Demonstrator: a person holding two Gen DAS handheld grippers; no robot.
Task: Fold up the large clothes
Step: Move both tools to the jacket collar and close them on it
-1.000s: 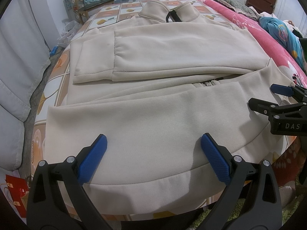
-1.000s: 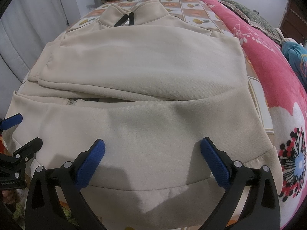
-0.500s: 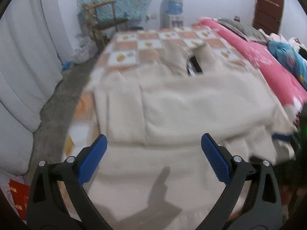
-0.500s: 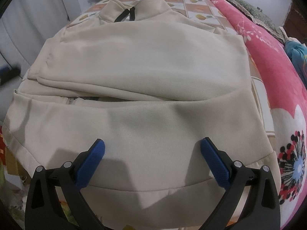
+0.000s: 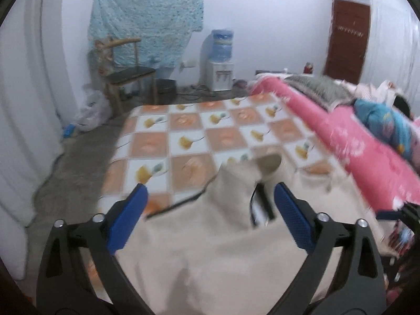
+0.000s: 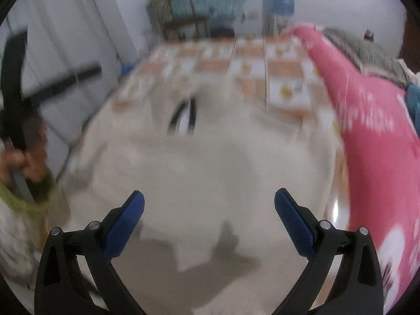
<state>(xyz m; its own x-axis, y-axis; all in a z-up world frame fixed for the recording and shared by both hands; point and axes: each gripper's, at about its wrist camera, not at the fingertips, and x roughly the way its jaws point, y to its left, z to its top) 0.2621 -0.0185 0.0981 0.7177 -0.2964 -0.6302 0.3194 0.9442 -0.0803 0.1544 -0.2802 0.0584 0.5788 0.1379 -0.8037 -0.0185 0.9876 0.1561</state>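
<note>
A cream jacket (image 5: 210,249) lies on a checked bed (image 5: 189,131). The left gripper (image 5: 210,218), its jaws just narrowing slightly, and the right gripper (image 6: 210,220) hover released above it, grasping nothing.

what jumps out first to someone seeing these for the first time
The big cream jacket spread over the checked orange-and-white bedcover fills the middle of both views. A bright pink blanket runs along its right side. At the far wall stand a wooden chair and a water dispenser.
</note>
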